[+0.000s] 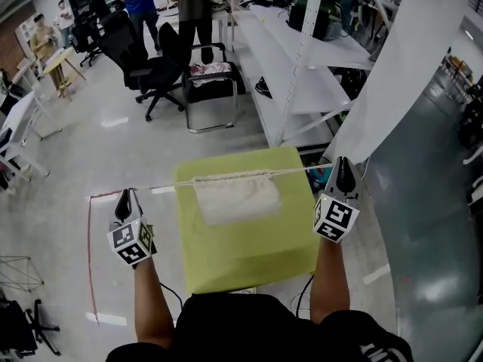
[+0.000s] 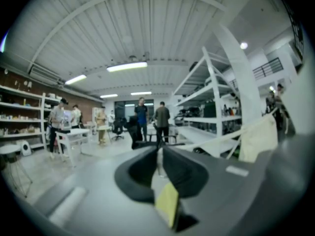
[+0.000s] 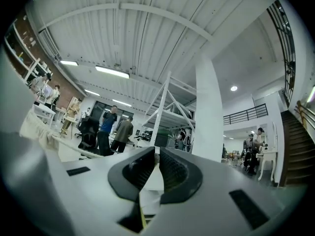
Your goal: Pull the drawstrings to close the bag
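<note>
1. Lower left of the head view: the left gripper (image 1: 124, 198), with its marker cube beneath it, is held out over the pale floor (image 1: 68, 210). It is clenched on one end of the drawstring (image 1: 162, 187). In the left gripper view, the black pads (image 2: 184, 168) stand almost together with the pale cord pinched in the narrow slit between them.
2. The drawstring runs taut across the middle of the frame, rising slightly toward the right.
3. Centre: the cream cloth bag (image 1: 235, 196) hangs from the cord, its top hem strung along it, over the far part of a yellow-green table (image 1: 249, 255). Whether the cloth touches the table top cannot be told.
4. Right of centre: the right gripper (image 1: 343, 168) grasps the other end of the drawstring. In the right gripper view its ribbed pads (image 3: 174, 168) close on the cord, and the bag shows at the left edge.
5. Background: black office chairs (image 1: 155, 70) and standing people (image 1: 192, 6) at upper left, and a white shelving rack (image 1: 302, 74) at upper right.
</note>
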Tool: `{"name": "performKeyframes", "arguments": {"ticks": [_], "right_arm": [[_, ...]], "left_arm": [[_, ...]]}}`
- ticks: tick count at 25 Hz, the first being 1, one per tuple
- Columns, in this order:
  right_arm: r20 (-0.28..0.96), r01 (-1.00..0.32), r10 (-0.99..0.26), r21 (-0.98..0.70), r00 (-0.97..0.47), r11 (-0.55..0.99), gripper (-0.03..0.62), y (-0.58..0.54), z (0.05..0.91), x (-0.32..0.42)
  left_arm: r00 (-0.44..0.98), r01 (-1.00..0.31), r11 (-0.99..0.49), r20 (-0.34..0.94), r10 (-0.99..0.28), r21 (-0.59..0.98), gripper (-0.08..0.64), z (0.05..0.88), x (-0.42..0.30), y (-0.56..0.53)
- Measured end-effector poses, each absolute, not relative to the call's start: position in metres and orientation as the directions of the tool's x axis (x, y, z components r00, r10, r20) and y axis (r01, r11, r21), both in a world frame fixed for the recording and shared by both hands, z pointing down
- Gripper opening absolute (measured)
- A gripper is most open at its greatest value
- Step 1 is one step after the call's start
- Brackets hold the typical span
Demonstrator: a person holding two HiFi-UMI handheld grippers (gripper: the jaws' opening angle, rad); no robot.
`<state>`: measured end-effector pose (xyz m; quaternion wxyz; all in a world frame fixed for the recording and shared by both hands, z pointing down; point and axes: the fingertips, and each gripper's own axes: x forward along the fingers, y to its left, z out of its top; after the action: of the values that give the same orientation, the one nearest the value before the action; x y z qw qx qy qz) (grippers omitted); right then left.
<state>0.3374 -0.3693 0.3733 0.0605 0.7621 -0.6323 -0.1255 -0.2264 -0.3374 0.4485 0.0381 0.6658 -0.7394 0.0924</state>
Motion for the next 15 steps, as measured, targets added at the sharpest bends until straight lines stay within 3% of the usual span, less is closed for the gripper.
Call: {"name": "performKeyframes", "arguments": {"ticks": [15], "right_arm": [[-0.131,-0.946,-0.969,0.225,0.208,-0.233,0.032,-0.375,0.362,0.357]], "left_arm": [[-0.139,-0.990,0.136,0.112,-0.984,-0.039,0.043,0.428,-0.238,-0.336]]}}
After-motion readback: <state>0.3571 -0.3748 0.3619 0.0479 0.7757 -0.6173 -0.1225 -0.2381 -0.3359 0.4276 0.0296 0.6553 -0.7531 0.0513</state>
